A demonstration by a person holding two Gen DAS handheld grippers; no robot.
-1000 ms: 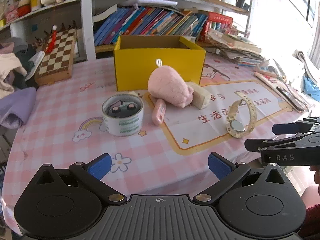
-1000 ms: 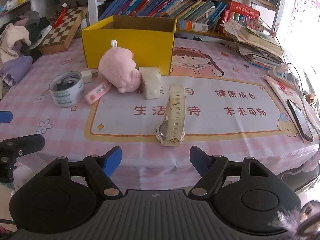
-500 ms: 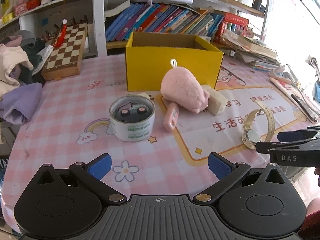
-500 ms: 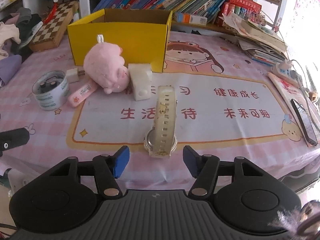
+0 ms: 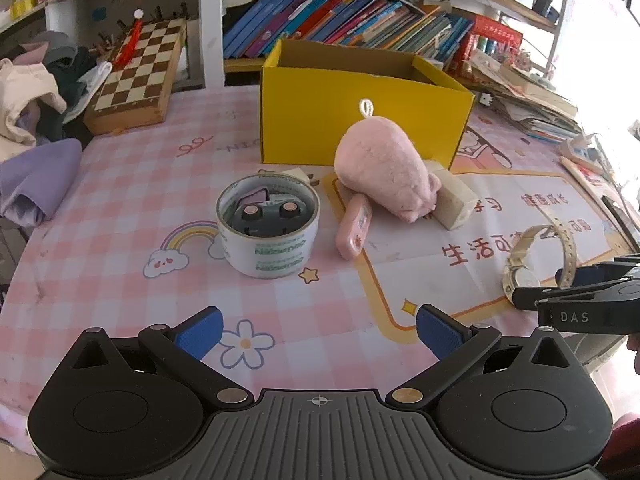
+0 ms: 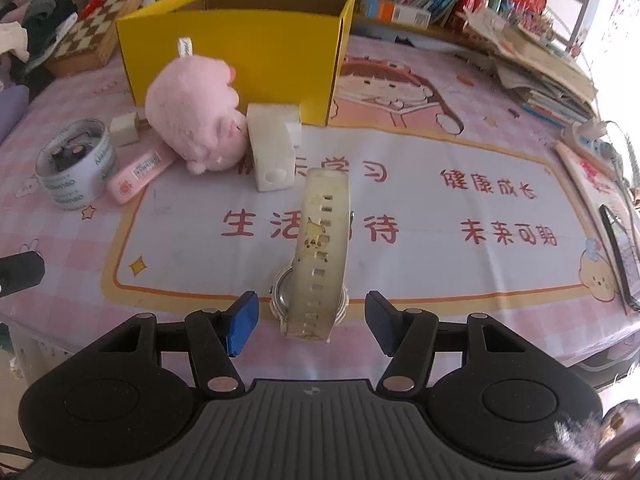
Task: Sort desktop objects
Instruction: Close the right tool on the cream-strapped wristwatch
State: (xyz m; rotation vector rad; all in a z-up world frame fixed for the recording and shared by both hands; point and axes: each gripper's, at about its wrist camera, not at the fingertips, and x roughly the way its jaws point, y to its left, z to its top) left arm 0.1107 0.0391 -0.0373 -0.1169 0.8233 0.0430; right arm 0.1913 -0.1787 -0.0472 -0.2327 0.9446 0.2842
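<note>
Pink tablecloth (image 6: 420,80): watch (image 6: 316,264) between spread right gripper (image 6: 311,322) fingers.

The left gripper (image 5: 319,328) is matte black: a ribbed centre plate with a small crosshair mark, flanked by two round housings with recessed discs. Angled linkage arms, pinned with silver and brass-coloured rivets, carry blue textured pads (image 5: 200,331). The right gripper (image 6: 311,322) matches it, with the same ribbed plate, discs, rivets and blue pads (image 6: 241,324). Seen side-on from the left wrist camera, its black finger bears white "DAS" lettering (image 5: 574,316).
</note>
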